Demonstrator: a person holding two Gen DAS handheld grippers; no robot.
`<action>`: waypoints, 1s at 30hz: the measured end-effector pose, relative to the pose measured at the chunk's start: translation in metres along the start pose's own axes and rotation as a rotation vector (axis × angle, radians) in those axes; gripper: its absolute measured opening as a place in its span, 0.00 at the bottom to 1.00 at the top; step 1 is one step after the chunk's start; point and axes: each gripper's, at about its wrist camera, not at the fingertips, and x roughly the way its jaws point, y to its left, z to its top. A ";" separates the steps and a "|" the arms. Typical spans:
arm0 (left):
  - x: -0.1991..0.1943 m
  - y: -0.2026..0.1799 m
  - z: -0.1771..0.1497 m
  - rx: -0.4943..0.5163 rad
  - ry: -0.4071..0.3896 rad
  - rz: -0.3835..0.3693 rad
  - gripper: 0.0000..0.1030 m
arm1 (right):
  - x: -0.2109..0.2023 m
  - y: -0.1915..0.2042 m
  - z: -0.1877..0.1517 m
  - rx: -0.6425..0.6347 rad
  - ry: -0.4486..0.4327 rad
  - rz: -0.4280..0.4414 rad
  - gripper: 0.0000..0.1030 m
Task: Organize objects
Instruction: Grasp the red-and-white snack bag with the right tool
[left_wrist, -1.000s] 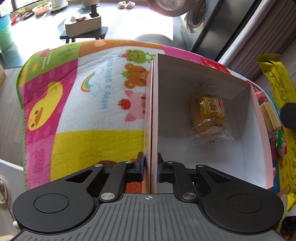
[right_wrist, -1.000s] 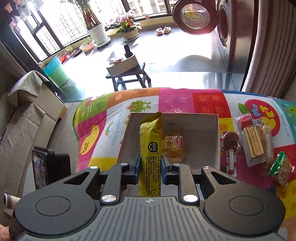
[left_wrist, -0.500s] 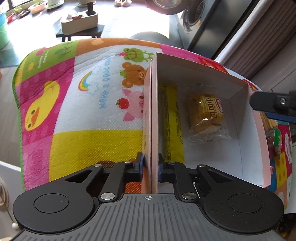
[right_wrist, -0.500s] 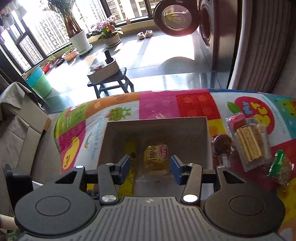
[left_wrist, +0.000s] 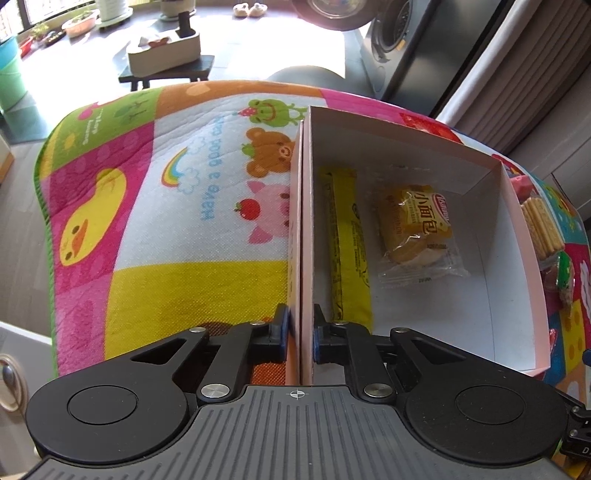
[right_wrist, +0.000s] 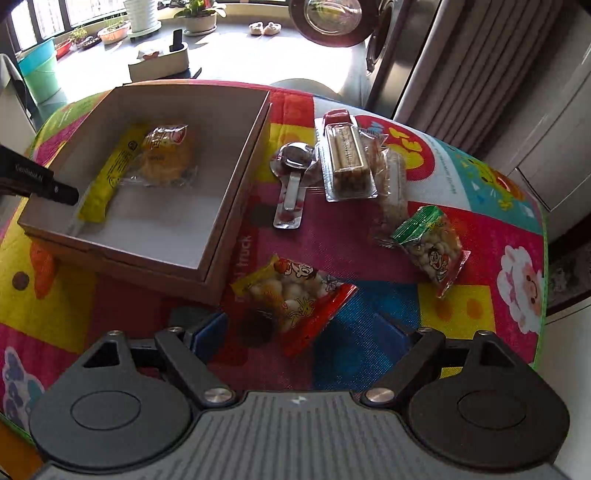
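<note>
Left wrist view: the left gripper (left_wrist: 299, 328) is pinched tight on the near left wall of the cardboard box (left_wrist: 480, 164), one finger outside and one inside. In the box, a long yellow snack bar (left_wrist: 347, 243) lies along that wall, and a small bread packet (left_wrist: 417, 225) sits beside it toward the middle. The box rests on a bright cartoon mat (left_wrist: 155, 199) covering the table; beyond it are a sunlit floor, a low stool carrying a tissue box (left_wrist: 164, 55), and a washing machine (left_wrist: 391, 48). Right wrist view: the right gripper (right_wrist: 301, 339) is spread wide and holds nothing, hovering just above a red snack bag (right_wrist: 295, 299) that lies on the mat close to the box's near corner. Further right lie a green snack bag (right_wrist: 430, 243), a tray of biscuit sticks (right_wrist: 347, 158) and a wrapped lollipop (right_wrist: 293, 173), all outside the box. Curtains (right_wrist: 476, 70) hang at the right, plants (right_wrist: 192, 11) by the window.
</note>
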 end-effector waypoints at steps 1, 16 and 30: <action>0.000 -0.001 0.000 0.003 -0.002 0.009 0.12 | 0.007 0.003 -0.002 -0.023 -0.001 0.003 0.83; -0.006 -0.007 -0.005 -0.060 -0.040 0.070 0.11 | 0.046 -0.081 -0.017 0.034 0.048 -0.152 0.85; -0.003 -0.011 -0.005 -0.093 -0.048 0.110 0.11 | 0.046 -0.101 -0.041 0.548 0.071 0.084 1.00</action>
